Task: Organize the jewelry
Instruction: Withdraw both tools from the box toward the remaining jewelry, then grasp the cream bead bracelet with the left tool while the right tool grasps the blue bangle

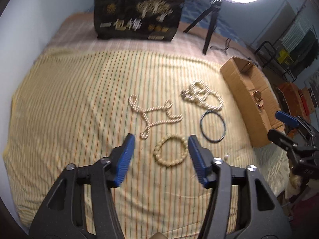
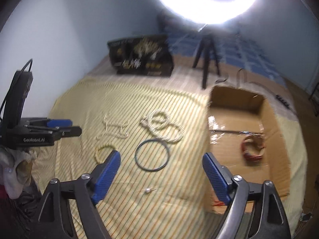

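A yellow striped woven cloth (image 1: 79, 99) covers the bed, matt and softly creased. The open brown box (image 2: 275, 119) is matt corrugated cardboard with glossy clear tape across its floor. The cream beaded bracelet (image 1: 170, 151) has smooth, faintly shiny beads. The jaws carry ribbed blue plastic pads (image 1: 124, 159) on matt black plastic arms with bright metal rivets.

Cream, blue and brown over yellow stripes

The bedsheet (image 1: 69, 103) is pale yellow with thin orange and green stripes. On it lie a cream bead bracelet (image 1: 170, 151), a dark blue bangle (image 1: 213, 126) and cream-white pearl necklaces (image 1: 201, 95). The cardboard box (image 2: 239, 139) is brown, holding reddish-brown bangles (image 2: 253, 147). Both grippers carry blue pads (image 1: 124, 159) on black frames.
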